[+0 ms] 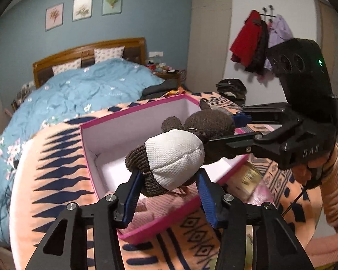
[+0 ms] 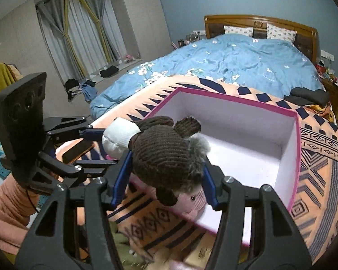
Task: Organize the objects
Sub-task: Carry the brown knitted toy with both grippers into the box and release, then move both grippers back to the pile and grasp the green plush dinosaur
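1. Here, above the pink box (image 1: 115, 121) on the patterned blanket (image 1: 56, 157) at the foot of the bed (image 1: 78, 90): brown knitted plush toy (image 1: 173, 157) held in mid-air, over the box's near rim.
2. Left gripper (image 1: 169, 180) pinching the toy's white-patched lower end; right gripper (image 2: 166, 173) clamped on its brown head. Shared grip, so risk of stretching or tearing the knit if pulled apart.
3. Uneven release likely to swing the toy sideways, landing on the rim or blanket instead of inside.
4. Box light and open-topped; liable to tip or slide if nudged by a descending gripper.
5. Pink plush (image 2: 191, 202) lying just outside the near wall, easily snagged or pushed away.
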The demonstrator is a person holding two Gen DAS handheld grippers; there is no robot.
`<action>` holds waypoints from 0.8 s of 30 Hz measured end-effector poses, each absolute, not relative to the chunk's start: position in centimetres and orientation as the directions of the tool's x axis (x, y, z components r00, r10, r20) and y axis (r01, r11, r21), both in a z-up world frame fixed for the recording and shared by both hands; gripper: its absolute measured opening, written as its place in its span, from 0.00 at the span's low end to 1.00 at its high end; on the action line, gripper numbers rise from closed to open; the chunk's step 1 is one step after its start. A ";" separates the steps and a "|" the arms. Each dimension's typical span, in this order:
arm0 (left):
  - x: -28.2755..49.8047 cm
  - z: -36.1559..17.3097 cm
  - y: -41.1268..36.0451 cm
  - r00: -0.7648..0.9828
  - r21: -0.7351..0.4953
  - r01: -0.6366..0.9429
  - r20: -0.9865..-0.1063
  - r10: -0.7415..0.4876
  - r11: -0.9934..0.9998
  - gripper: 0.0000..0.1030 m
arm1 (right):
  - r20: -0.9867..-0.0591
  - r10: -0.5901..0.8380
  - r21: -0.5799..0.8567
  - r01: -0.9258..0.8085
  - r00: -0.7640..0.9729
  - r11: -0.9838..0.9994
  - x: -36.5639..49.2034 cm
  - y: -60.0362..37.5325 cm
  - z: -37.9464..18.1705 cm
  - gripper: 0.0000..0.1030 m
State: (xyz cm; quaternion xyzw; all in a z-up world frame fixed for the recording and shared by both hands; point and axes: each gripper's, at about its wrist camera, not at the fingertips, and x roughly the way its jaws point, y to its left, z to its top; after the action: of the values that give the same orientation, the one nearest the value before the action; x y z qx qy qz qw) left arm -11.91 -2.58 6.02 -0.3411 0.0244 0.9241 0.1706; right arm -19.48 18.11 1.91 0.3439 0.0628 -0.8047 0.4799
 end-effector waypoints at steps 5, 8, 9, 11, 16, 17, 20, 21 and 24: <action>-14.8 4.3 -4.2 -0.676 -0.110 -0.292 -0.679 0.287 -0.950 0.48 | -0.651 -0.707 0.254 0.798 -0.277 -0.546 -22.4 16.1 0.2 0.57; -16.3 3.2 -4.7 -0.654 -0.118 -0.272 -0.705 0.274 -0.955 0.48 | -0.675 -0.692 0.267 0.789 -0.257 -0.554 -24.0 14.9 -0.8 0.57; -16.8 2.8 -4.9 -0.647 -0.117 -0.264 -0.715 0.266 -0.957 0.48 | -0.685 -0.683 0.266 0.786 -0.253 -0.558 -24.5 14.5 -1.2 0.58; -17.6 2.0 -5.1 -0.631 -0.117 -0.252 -0.733 0.254 -0.961 0.48 | -0.706 -0.667 0.270 0.782 -0.236 -0.562 -25.2 13.8 -1.9 0.58; -18.7 1.0 -5.3 -0.622 -0.083 -0.230 -0.754 0.212 -0.970 0.48 | -0.756 -0.618 0.265 0.763 -0.214 -0.589 -26.8 12.5 -3.4 0.61; -18.7 1.0 -5.1 -0.624 -0.068 -0.226 -0.756 0.198 -0.972 0.48 | -0.763 -0.608 0.259 0.757 -0.220 -0.600 -27.0 12.4 -3.5 0.61; -18.7 1.0 -4.9 -0.631 -0.028 -0.213 -0.759 0.159 -0.977 0.48 | -0.790 -0.561 0.225 0.733 -0.248 -0.641 -27.5 12.2 -4.1 0.62; -18.6 1.0 -4.8 -0.631 -0.020 -0.212 -0.760 0.153 -0.977 0.48 | -0.798 -0.547 0.216 0.728 -0.252 -0.651 -27.7 12.1 -4.3 0.62; -18.3 1.1 -4.3 -0.640 0.014 -0.209 -0.758 0.125 -0.978 0.49 | -0.806 -0.538 0.220 0.720 -0.245 -0.658 -27.9 12.4 -4.7 0.62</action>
State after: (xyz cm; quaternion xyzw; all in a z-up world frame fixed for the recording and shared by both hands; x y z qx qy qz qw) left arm -18.28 -4.30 1.06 -0.4141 0.0503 0.9042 0.0923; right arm -27.93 12.36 -4.75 0.4646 0.0980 -0.7829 0.4019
